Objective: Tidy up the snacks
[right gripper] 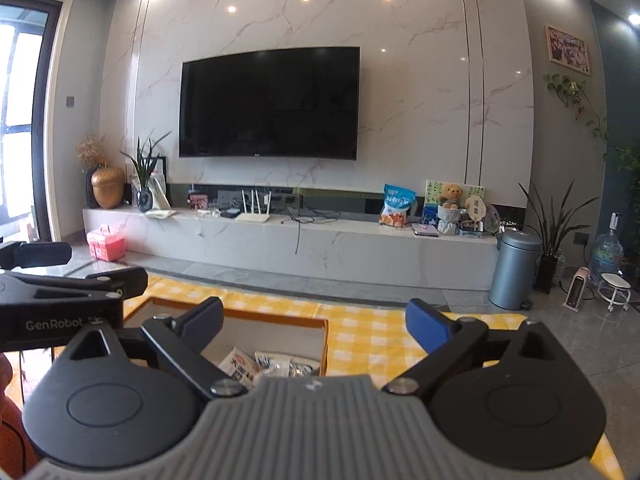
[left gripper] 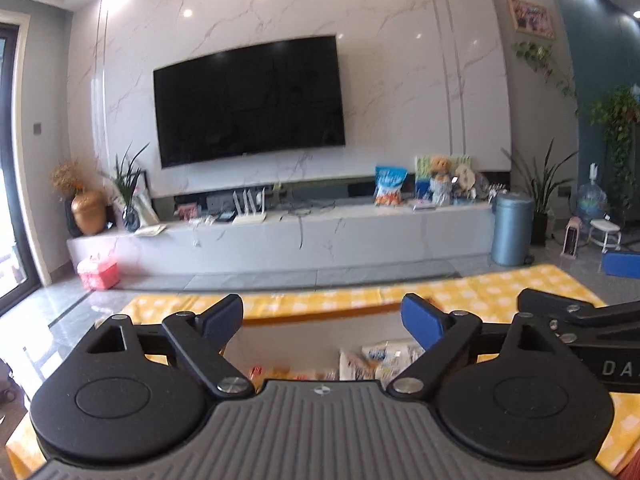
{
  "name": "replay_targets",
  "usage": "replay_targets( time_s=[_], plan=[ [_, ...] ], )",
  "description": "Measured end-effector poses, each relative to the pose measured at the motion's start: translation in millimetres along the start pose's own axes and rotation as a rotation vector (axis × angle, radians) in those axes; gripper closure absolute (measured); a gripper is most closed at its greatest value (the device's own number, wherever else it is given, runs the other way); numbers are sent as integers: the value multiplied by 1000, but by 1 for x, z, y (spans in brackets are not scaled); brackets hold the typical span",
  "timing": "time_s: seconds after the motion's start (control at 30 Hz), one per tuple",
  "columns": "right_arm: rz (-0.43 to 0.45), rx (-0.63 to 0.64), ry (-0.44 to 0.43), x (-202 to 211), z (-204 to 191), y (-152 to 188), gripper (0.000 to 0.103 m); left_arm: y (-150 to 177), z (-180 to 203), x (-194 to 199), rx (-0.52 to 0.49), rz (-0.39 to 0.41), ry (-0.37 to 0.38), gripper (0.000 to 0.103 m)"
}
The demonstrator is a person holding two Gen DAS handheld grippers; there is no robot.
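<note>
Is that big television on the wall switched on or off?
Off, as far as it shows: the television has a uniformly black screen in both views, with only faint reflections and no picture.

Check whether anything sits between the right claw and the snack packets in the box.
Nothing visible does. The right claw hangs open above the orange-rimmed box, and the snack packets lie uncovered just below it.

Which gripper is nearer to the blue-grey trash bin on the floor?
Right. The trash bin is ahead-right of the right gripper; the left gripper sits farther to its left.
</note>
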State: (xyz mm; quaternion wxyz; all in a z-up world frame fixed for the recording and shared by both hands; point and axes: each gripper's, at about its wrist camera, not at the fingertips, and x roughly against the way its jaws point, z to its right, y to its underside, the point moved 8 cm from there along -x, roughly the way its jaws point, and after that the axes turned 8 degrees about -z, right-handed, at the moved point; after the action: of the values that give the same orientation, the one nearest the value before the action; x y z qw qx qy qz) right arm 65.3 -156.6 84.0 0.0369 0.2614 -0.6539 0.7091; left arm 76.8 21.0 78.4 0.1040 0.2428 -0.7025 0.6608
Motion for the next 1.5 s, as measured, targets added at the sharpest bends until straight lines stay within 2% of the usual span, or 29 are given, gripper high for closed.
replay_targets(
  time_s=[0.23,0.4,0.93,1.27,1.5],
  plan=[
    [-122,-59,8,-12,1,27,8,41,-16,-29,61,-164,1,0],
    [-204,-101,40,-36,4,47,8,59,-19,-45,70,-227,20,0],
    [-316,-95,35,-83,3,71,8,72,-13,-69,81,-306,56,0],
    [-342,-123,13,-82,4,76,8,73,-8,-65,72,-323,63,0],
    [-328,-118,5,-75,2,72,8,71,-7,-59,63,-322,70,0]
  ],
)
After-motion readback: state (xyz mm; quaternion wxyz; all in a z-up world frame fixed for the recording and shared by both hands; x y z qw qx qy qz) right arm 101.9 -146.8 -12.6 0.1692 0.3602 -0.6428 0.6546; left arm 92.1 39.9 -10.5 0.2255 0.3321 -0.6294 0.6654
